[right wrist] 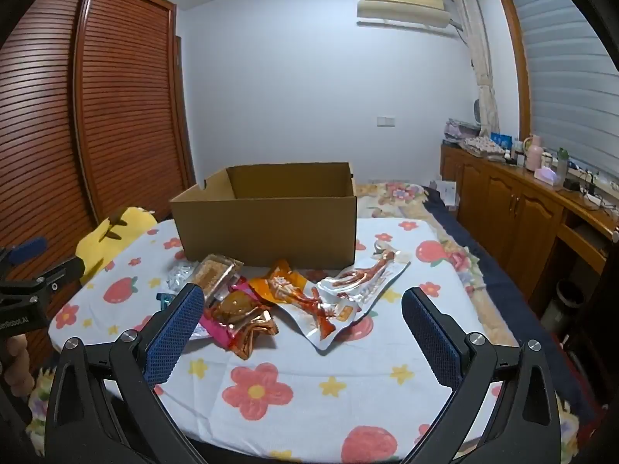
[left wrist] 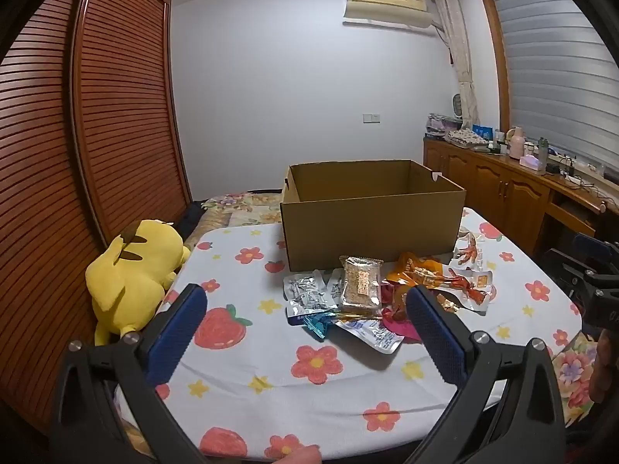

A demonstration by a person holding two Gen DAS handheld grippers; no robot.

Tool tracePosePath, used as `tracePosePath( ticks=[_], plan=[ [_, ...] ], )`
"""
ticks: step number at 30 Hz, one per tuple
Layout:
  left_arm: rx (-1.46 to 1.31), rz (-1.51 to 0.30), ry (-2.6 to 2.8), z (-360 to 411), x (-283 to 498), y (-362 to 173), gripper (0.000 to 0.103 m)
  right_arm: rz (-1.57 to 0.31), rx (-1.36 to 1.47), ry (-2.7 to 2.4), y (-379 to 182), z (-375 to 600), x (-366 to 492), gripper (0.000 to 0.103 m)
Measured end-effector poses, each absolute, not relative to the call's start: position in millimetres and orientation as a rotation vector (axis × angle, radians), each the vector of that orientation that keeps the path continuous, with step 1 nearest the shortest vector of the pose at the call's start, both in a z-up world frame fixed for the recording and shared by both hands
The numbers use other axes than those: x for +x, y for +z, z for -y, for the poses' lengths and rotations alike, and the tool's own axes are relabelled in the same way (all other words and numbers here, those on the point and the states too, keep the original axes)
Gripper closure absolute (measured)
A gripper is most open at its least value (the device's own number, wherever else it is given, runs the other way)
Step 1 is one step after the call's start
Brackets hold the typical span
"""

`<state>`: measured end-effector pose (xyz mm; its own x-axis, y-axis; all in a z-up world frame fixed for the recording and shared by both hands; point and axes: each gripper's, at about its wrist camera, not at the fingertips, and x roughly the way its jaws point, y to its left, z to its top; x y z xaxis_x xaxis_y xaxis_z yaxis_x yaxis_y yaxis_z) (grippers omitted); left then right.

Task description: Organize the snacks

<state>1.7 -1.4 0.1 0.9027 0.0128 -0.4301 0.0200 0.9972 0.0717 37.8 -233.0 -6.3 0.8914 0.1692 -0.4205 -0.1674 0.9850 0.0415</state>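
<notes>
The left gripper [left wrist: 305, 324] hangs above the table [left wrist: 247, 379] with its jaws spread wide and nothing between them. The right gripper [right wrist: 303, 326] is the same, wide apart and empty. Just beyond both lies a heap of snack packets [right wrist: 278, 297] on the flowered cloth, touching one another. Behind the heap stands an open cardboard box [left wrist: 371, 228]. A yellow plush toy [left wrist: 131, 270] lies at the table's left edge.

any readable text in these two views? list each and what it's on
"eenRobot.AI", cut off at the picture's edge: on the left gripper body, seen from the right wrist view.
Print on the snack packets: too blurred to read.
Strip on the air conditioner: too small to read.
Cardboard box: no print visible.
</notes>
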Motion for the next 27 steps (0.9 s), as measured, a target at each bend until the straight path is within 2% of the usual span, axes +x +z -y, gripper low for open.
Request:
tracePosePath(
  ticks=[27],
  plan=[
    [0.061, -0.420, -0.013, -0.6, -3.0, 8.0, 0.000, -0.436, 0.009, 0.176, -6.2, 233.5, 35.8, 0.000]
  ],
)
